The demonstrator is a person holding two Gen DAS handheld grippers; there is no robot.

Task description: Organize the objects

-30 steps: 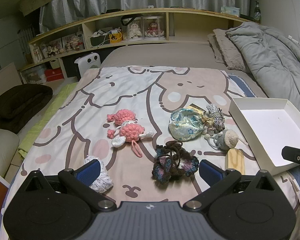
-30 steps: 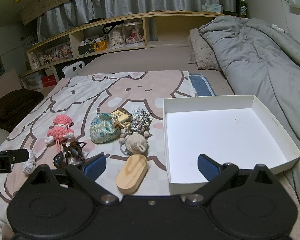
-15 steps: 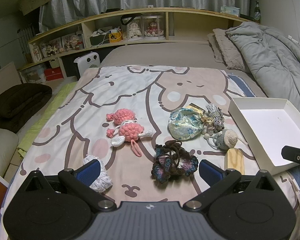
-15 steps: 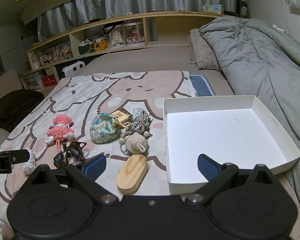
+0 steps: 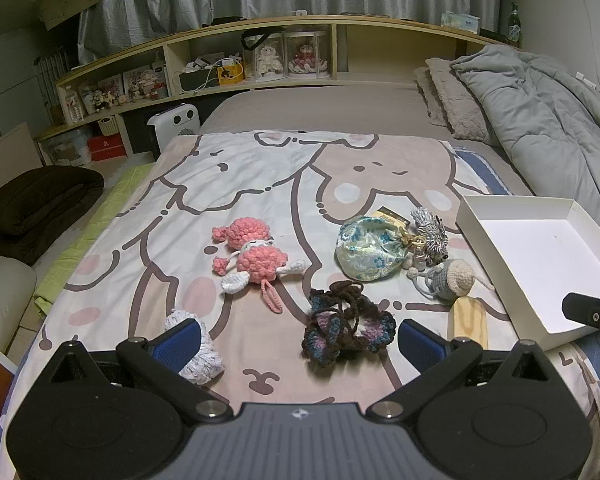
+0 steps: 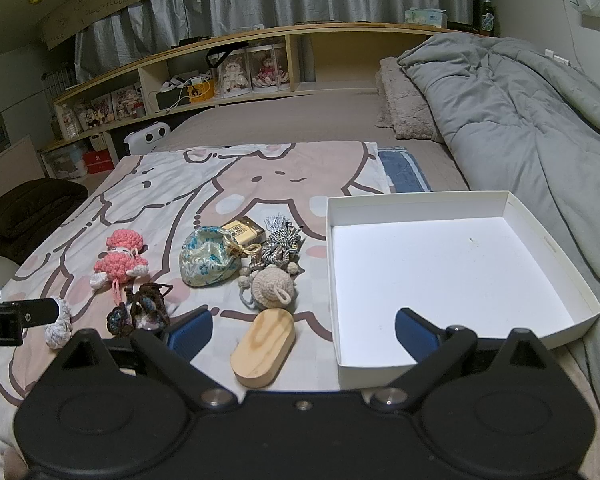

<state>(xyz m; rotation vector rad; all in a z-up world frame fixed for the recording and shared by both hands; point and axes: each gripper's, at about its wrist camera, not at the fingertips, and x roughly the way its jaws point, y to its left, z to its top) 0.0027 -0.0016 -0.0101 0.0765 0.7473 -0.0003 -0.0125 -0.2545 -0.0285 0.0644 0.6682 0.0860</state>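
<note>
The bed (image 5: 308, 112) carries a cartoon blanket (image 5: 260, 184), crocheted toys (image 5: 256, 256) and a white box (image 6: 452, 256).

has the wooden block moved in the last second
No. In the right wrist view the wooden block lies in the same spot as before, just left of the white box near corner, below the beige knit ball.

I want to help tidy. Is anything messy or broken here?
Nothing looks broken or spilled. The pink crochet doll, floral pouch and wooden oval block lie loose on the blanket, while the white box sits empty beside them.

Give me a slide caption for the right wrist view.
Open right hand-held gripper facing oval wooden block, crocheted toys and empty white cardboard tray.
</note>
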